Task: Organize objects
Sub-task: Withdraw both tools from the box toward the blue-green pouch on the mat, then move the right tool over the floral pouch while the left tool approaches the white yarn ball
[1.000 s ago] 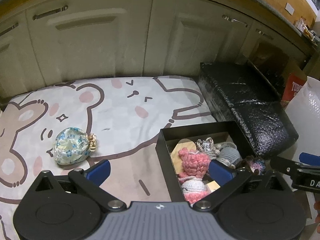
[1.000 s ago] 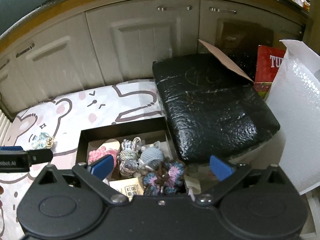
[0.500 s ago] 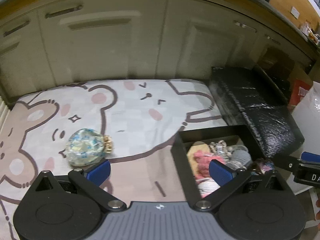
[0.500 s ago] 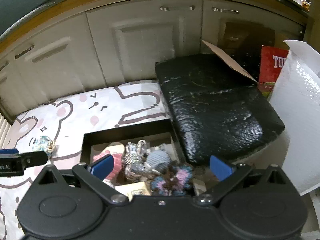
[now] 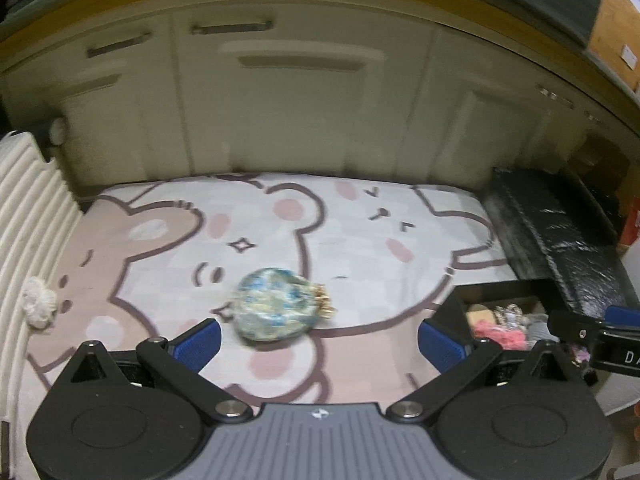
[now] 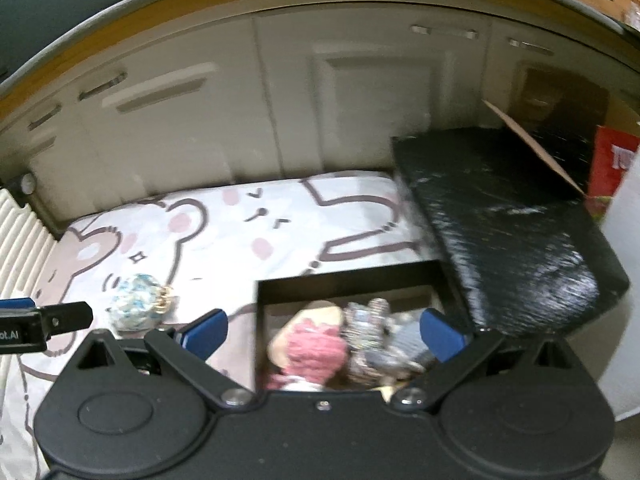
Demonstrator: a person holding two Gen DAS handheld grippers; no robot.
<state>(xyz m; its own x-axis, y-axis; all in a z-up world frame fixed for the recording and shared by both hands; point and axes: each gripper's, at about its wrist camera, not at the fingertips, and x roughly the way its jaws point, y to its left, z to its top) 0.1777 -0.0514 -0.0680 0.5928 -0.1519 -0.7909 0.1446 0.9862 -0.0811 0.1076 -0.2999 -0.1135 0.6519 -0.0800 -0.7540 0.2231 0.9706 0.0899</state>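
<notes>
We hold the left gripper (image 5: 318,338) with its jaws spread wide and empty, just short of the floral pouch (image 5: 276,308), which lies alone on the bear-print mat (image 5: 360,216). The right gripper (image 6: 322,332), likewise wide apart and empty, hovers over the black box (image 6: 344,280) of crocheted toys (image 6: 316,346). We judge the risks thus: the soft, rounded pouch may slip or roll from a shallow pinch, and its gold tassel (image 5: 324,300) may snag. Open mat surrounds the pouch on all sides; the box wall, the black wrapped block (image 6: 508,232) and the white ribbed panel (image 5: 28,216) bound the free space.
</notes>
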